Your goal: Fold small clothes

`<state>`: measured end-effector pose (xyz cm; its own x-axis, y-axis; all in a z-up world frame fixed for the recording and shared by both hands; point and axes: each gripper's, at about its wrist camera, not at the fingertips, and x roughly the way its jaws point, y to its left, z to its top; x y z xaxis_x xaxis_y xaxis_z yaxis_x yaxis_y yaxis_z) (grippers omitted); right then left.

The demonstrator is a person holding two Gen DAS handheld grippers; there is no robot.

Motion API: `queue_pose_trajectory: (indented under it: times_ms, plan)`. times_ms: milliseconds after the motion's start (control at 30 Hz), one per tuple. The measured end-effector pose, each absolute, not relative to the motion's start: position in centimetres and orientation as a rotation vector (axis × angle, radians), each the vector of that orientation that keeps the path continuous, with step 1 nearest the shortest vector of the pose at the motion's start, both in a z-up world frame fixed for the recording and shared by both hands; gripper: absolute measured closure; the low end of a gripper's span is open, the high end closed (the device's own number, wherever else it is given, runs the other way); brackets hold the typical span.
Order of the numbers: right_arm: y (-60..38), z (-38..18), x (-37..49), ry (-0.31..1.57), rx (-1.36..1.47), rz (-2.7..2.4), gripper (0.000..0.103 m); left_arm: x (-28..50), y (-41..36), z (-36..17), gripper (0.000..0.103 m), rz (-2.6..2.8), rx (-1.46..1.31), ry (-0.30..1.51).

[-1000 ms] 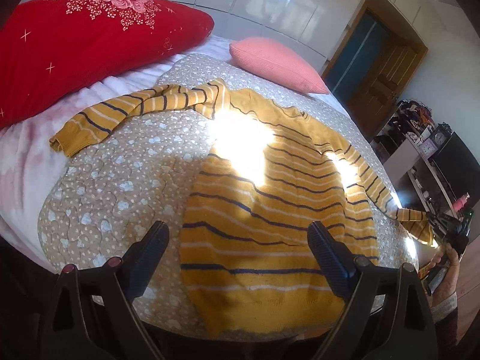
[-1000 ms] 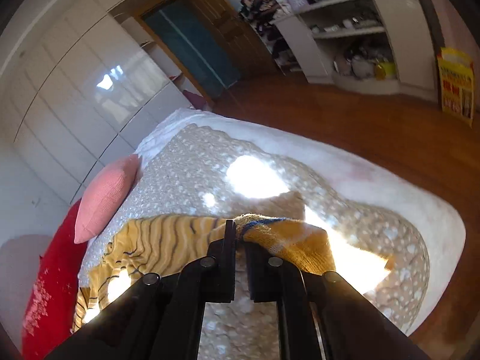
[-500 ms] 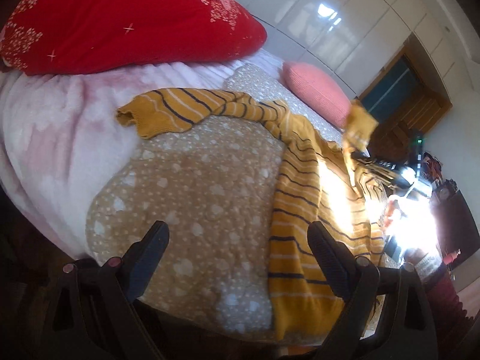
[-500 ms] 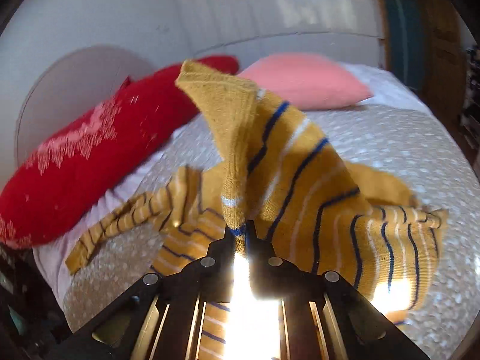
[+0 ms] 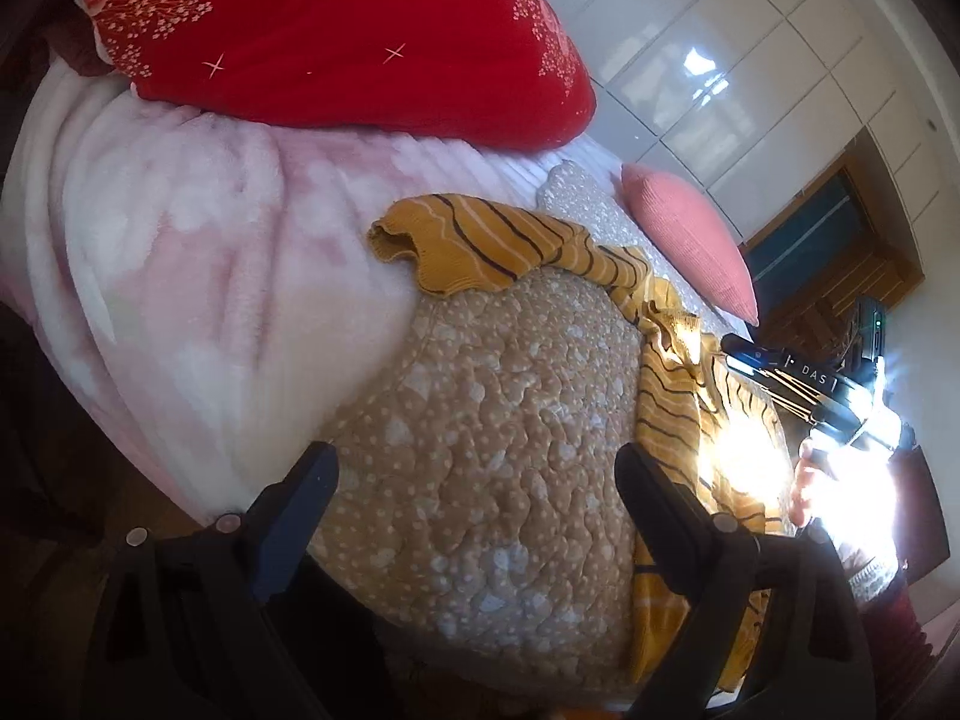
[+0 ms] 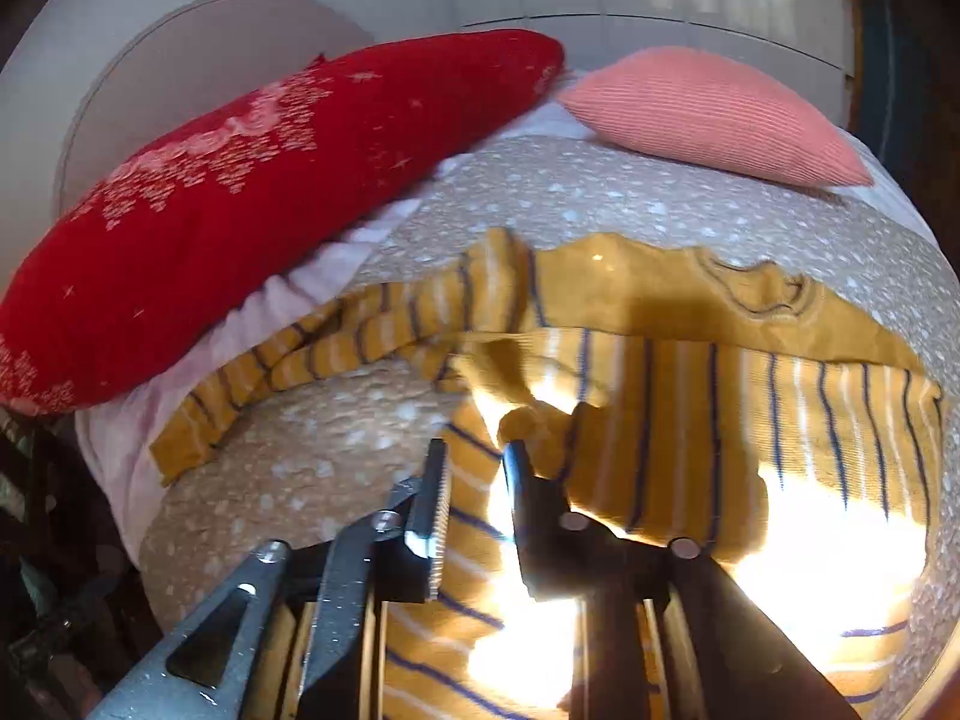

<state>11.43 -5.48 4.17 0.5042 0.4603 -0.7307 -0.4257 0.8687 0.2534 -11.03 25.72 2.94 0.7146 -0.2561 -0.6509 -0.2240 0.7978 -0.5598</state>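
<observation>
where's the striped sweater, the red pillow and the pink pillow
striped sweater (image 6: 690,396), right wrist view, on its folded-over sleeve
red pillow (image 5: 360,30), left wrist view, on its middle
pink pillow (image 6: 708,114), right wrist view, on its middle

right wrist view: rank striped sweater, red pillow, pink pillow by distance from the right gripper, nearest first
1. striped sweater, directly under the open right gripper.
2. red pillow, upper left at the head of the bed.
3. pink pillow, upper right; its gap from the red one is hard to call.

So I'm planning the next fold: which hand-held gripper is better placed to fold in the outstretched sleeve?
Probably the left hand-held gripper: open, empty, facing the sleeve lying out on the pink blanket. The right hand-held gripper, jaws just opening, hangs over the sweater.
</observation>
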Motion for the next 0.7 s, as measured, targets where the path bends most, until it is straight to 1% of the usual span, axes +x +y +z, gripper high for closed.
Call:
queue_pose_trajectory:
  times_ms: [33,67,200,367,467,533,600,700]
  plan:
    - [-3.8,4.0,11.0,0.899,0.042,0.584,0.047,-11.2,25.9,3.0,0.01,-0.015,-0.667,0.79]
    - [-2.1,3.8,10.7,0.907,0.044,0.627,0.046,-11.4,26.0,3.0,0.01,-0.011,-0.663,0.789]
    - [5.1,2.5,10.0,0.921,0.019,0.745,0.046,-12.6,26.9,3.3,0.01,0.017,-0.658,0.779]
    - [13.2,1.3,7.7,0.881,-0.205,0.846,0.046,-13.7,28.1,3.3,0.01,0.043,-0.673,0.768]
    - [15.6,0.4,6.6,0.909,-0.235,0.911,0.046,-14.1,28.7,2.8,0.01,0.056,-0.683,0.769]
    - [16.5,-0.2,6.6,0.928,-0.208,0.901,0.046,-14.2,29.2,2.5,0.01,0.061,-0.689,0.775]
    - [17.6,-0.8,6.6,0.916,-0.246,0.853,0.046,-14.1,29.4,2.1,0.01,0.069,-0.699,0.787]
    - [19.7,-2.8,7.0,0.954,-0.346,0.781,0.038,-14.0,29.5,1.8,0.01,0.061,-0.724,0.798]
